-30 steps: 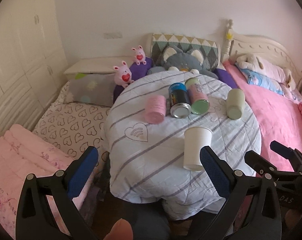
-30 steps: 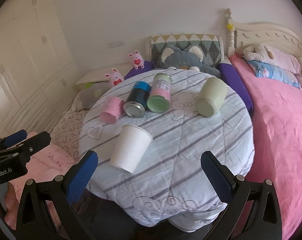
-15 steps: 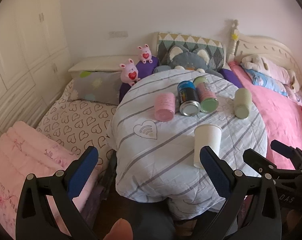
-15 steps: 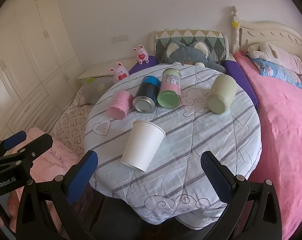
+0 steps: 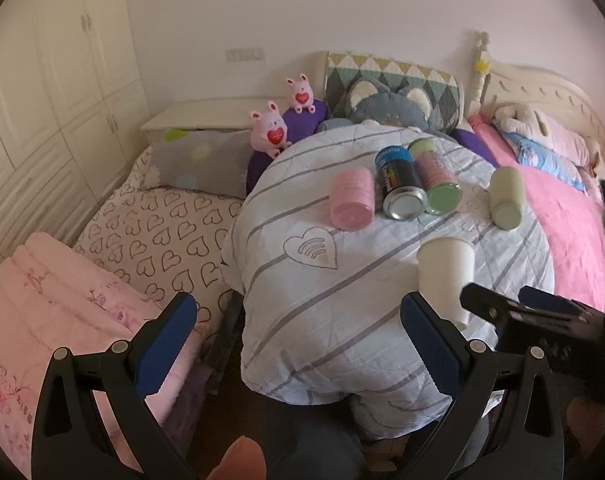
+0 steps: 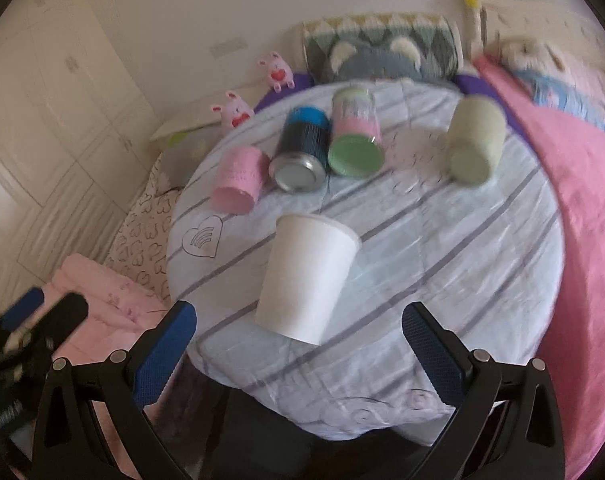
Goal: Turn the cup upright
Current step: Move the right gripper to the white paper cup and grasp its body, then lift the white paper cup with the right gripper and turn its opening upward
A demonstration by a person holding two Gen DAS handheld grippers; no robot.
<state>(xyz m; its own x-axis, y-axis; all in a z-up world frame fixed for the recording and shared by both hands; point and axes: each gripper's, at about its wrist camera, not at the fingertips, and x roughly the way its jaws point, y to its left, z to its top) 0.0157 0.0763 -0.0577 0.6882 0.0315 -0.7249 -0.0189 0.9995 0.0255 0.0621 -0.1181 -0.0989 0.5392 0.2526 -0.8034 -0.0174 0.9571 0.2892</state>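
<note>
One white cup (image 6: pixel 308 276), four cans (image 6: pixel 300 150), two pink toys (image 5: pixel 268 130)

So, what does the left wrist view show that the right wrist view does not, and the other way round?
Only the left wrist view shows the open left gripper from behind and the right gripper's fingers beside the white paper cup.

Only the right wrist view shows the open right gripper from behind, framing the cup, and the left gripper at its left edge.

Both show the cup, pink cup, blue can and striped cloth.
</note>
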